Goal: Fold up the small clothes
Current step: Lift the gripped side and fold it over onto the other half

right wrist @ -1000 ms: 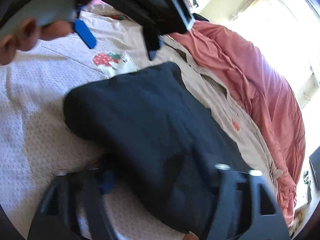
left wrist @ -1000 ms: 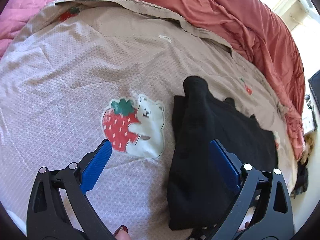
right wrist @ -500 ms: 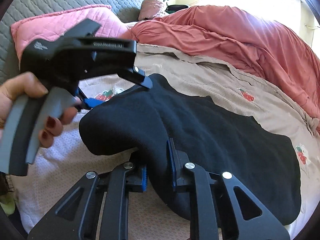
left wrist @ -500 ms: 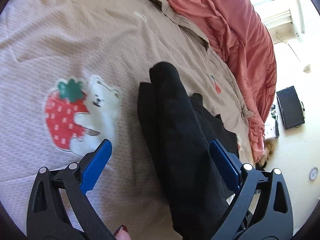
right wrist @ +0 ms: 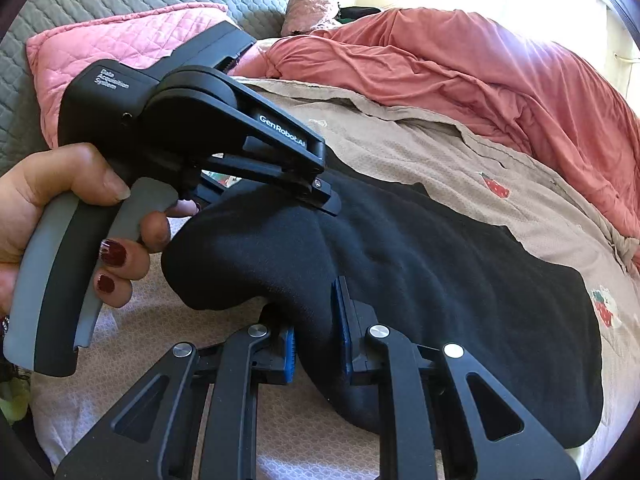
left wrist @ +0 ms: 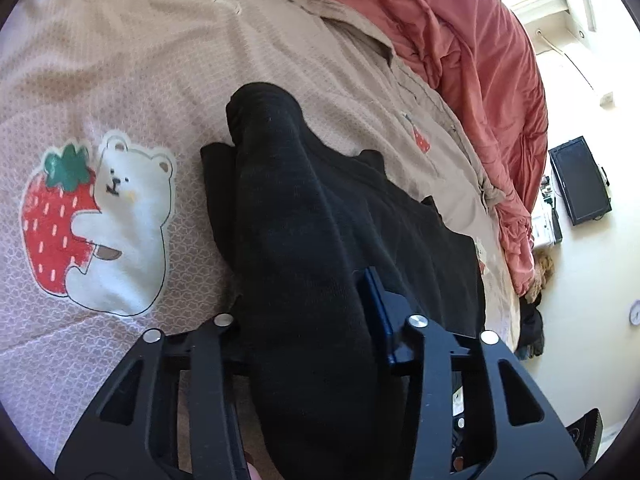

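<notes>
A black garment lies partly folded on a beige quilted bedspread. It also shows in the right wrist view. My left gripper is shut on a raised fold of the garment near its left end. Its blue pad presses the cloth. My right gripper is shut on the garment's near edge, a short way from the left one. The left gripper's black body and the hand holding it fill the left of the right wrist view.
A strawberry-and-bear patch is on the bedspread left of the garment. A salmon duvet is bunched along the far side. A pink pillow lies at the head. A dark monitor stands beyond the bed.
My left gripper has gone from open around the garment's fold to shut on it. My right gripper closed on the garment's near edge earlier and still holds it.
</notes>
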`<state>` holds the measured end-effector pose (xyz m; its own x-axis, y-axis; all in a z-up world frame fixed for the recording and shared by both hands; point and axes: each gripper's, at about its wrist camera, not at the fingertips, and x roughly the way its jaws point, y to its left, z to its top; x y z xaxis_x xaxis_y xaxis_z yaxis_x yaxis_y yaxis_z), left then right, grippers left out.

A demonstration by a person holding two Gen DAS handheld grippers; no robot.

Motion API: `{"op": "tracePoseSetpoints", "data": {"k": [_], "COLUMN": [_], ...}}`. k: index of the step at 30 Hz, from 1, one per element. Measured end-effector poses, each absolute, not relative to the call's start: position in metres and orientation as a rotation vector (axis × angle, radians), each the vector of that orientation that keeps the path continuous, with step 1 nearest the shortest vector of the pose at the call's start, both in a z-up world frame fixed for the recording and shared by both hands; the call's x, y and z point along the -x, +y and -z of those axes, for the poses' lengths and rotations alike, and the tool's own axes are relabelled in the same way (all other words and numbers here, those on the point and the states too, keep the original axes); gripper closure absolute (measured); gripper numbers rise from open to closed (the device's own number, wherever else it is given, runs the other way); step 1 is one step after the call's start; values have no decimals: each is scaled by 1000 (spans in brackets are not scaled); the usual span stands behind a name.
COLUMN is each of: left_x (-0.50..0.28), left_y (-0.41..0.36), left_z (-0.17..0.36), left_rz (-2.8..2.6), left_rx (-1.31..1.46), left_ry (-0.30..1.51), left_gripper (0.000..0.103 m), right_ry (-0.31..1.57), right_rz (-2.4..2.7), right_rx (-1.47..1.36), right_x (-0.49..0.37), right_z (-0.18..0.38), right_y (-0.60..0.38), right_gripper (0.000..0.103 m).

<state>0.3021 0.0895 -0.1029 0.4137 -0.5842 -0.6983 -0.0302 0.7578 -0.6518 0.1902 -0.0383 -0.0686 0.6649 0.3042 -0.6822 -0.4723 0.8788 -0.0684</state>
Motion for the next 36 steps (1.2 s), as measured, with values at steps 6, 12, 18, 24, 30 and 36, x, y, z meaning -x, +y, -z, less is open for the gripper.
{"op": "tracePoseSetpoints", "data": {"k": [6, 12, 18, 24, 30, 36], "left_x": [-296, -286, -288, -294, -300, -307], "left_y": [79, 49, 3, -57, -114, -162], "left_z": [77, 48, 26, 7, 6, 15], "left_rz": [380, 375, 394, 441, 470, 477], "left_rx": [585, 533, 483, 414, 370, 320], "left_ry": [1058, 1001, 986, 993, 1033, 1081], "left_gripper": [77, 78, 78, 78, 78, 78], "right_ry": [700, 671, 666, 652, 655, 700], "right_rz": [-437, -422, -373, -324, -272, -213], "right_rx": [213, 177, 94, 22, -68, -168], "right_x": [-187, -179, -178, -171, -165, -164], "right_z": [58, 45, 39, 31, 29, 33], "right_y": [-52, -79, -125, -173, -222, -259], "right_gripper": [88, 88, 92, 92, 92, 92]}}
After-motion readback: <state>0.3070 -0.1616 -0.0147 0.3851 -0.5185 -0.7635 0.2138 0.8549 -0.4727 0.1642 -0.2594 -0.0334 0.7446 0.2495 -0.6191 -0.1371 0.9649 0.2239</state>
